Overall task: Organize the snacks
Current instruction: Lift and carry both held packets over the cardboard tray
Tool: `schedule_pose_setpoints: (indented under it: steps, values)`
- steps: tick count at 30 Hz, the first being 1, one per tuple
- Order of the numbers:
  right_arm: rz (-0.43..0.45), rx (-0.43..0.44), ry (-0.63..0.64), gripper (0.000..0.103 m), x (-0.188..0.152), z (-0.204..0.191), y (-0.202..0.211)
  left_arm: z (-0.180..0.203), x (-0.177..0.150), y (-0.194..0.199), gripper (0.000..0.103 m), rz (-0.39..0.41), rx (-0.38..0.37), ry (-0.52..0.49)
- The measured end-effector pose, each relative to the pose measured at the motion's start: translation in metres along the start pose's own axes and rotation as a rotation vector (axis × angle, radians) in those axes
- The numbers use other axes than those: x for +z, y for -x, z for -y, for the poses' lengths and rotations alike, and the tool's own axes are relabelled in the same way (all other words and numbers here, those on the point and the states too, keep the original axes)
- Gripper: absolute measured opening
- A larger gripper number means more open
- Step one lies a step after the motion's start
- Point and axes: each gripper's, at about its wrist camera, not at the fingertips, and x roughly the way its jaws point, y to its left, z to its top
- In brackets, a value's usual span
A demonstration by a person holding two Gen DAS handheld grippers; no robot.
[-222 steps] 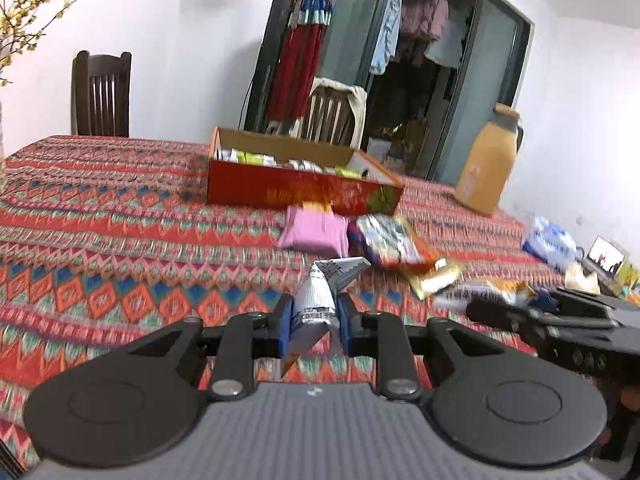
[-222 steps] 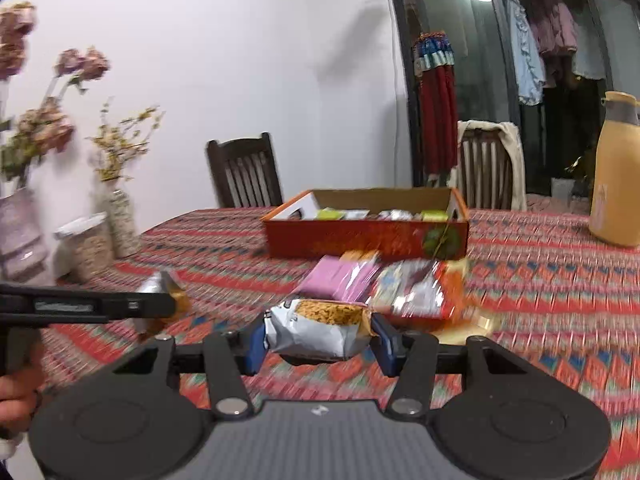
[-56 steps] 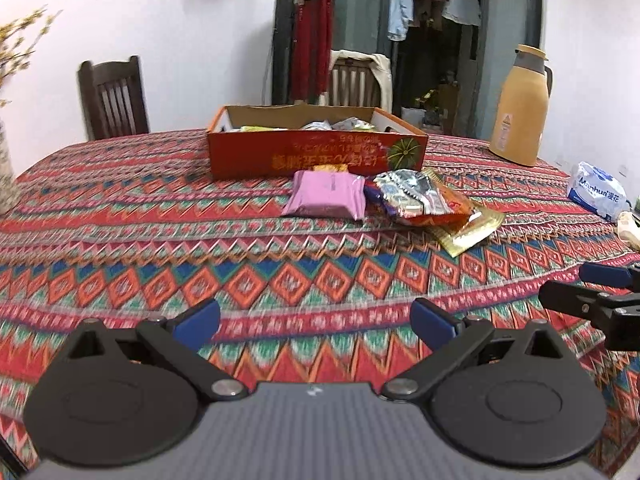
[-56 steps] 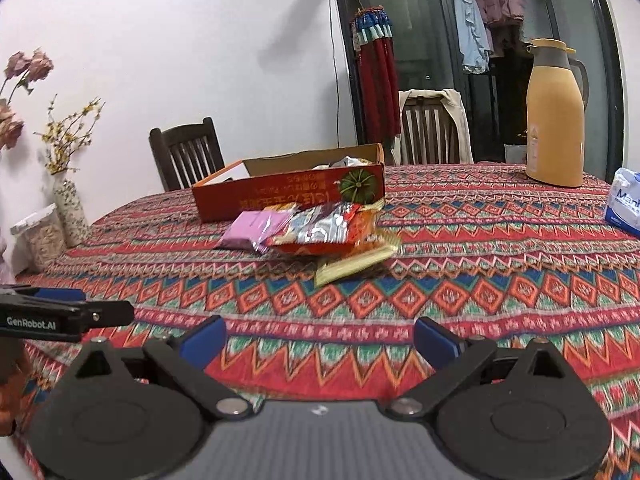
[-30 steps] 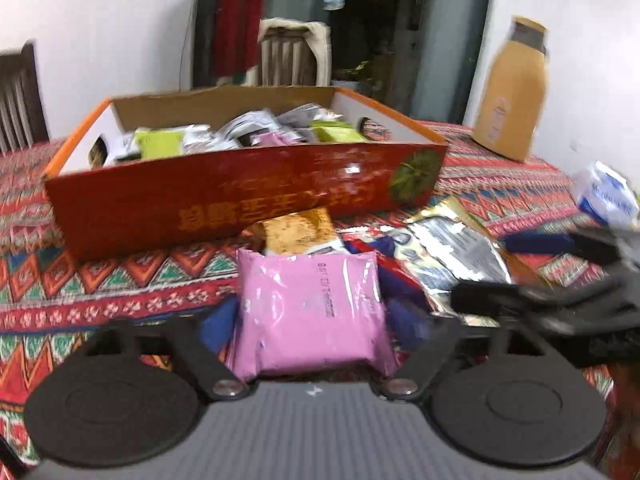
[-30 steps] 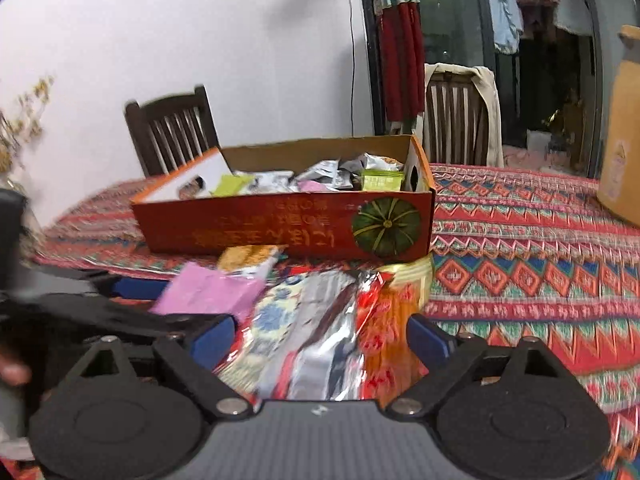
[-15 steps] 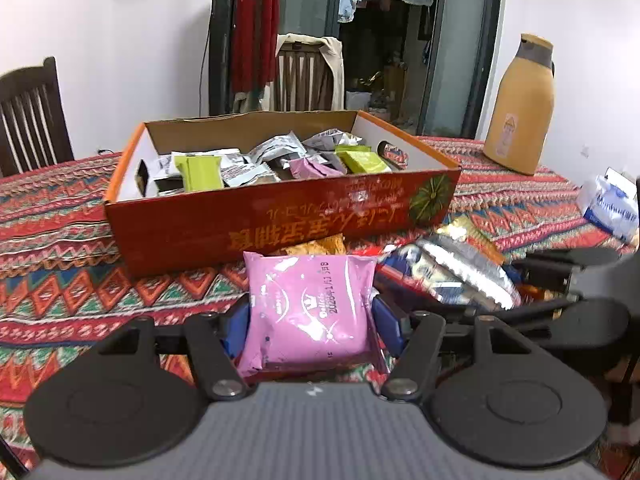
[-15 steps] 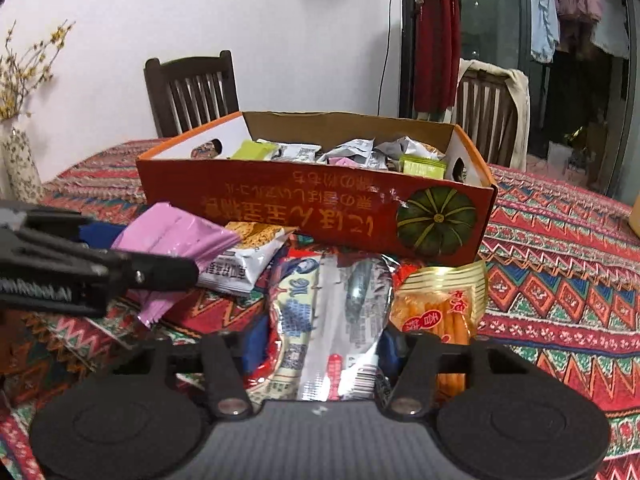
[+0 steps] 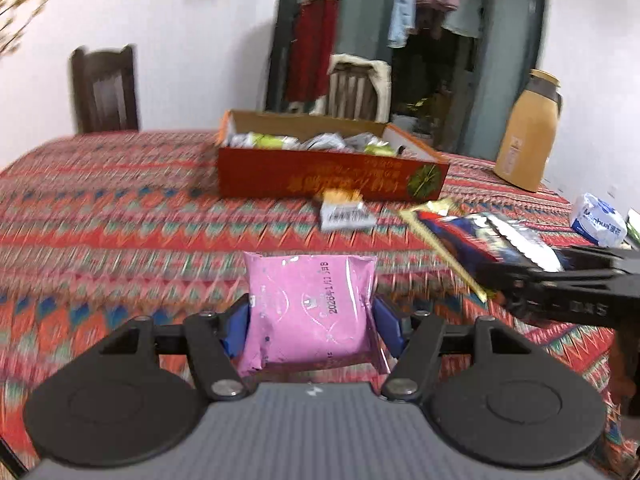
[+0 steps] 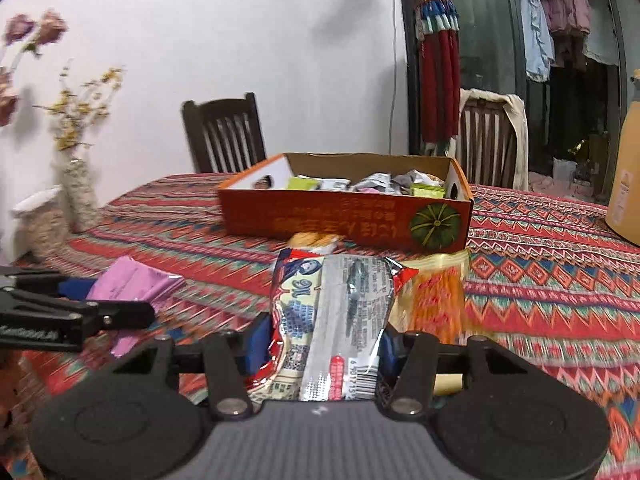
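My left gripper (image 9: 311, 326) is shut on a pink snack packet (image 9: 308, 312) and holds it above the patterned tablecloth. My right gripper (image 10: 322, 342) is shut on a silver, blue and red snack bag (image 10: 332, 312), also lifted. The orange cardboard box (image 9: 332, 182) with several snacks inside stands ahead in both views, and shows in the right wrist view (image 10: 344, 216). A small orange-and-white packet (image 9: 344, 210) lies in front of the box. A yellow-orange packet (image 10: 436, 292) lies on the table beside the right gripper. The right gripper shows at the right of the left wrist view (image 9: 560, 280), the left gripper at the left of the right wrist view (image 10: 68, 312).
A tan thermos jug (image 9: 528, 132) stands at the back right of the table. A blue-and-white tissue pack (image 9: 598, 220) lies at the right edge. Vases with dried flowers (image 10: 78, 192) stand at the left. Wooden chairs (image 10: 224, 132) stand behind the table.
Both grippers have pulled back from the box and lifted, each with its packet held. The small orange-and-white packet now lies uncovered in front of the box.
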Motion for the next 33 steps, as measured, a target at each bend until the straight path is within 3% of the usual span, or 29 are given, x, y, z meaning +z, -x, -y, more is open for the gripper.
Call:
schedule_pose_setpoints:
  steps: [7,14,22,33]
  values:
    - [0.029,0.017,-0.033,0.052,-0.045,-0.024,0.061,0.004,-0.035,0.044,0.065,0.000,0.048,0.041]
    - [0.075,-0.026,-0.076,0.052,-0.071,-0.033,0.104,0.015,-0.046,0.086,0.066,0.097,0.095,0.020]
    - [0.157,-0.039,-0.050,0.053,-0.064,-0.040,0.136,0.025,-0.044,0.116,0.066,0.158,0.082,-0.001]
    - [0.203,-0.066,-0.013,0.053,-0.038,-0.037,0.137,0.022,-0.016,0.111,0.067,0.204,0.072,-0.007]
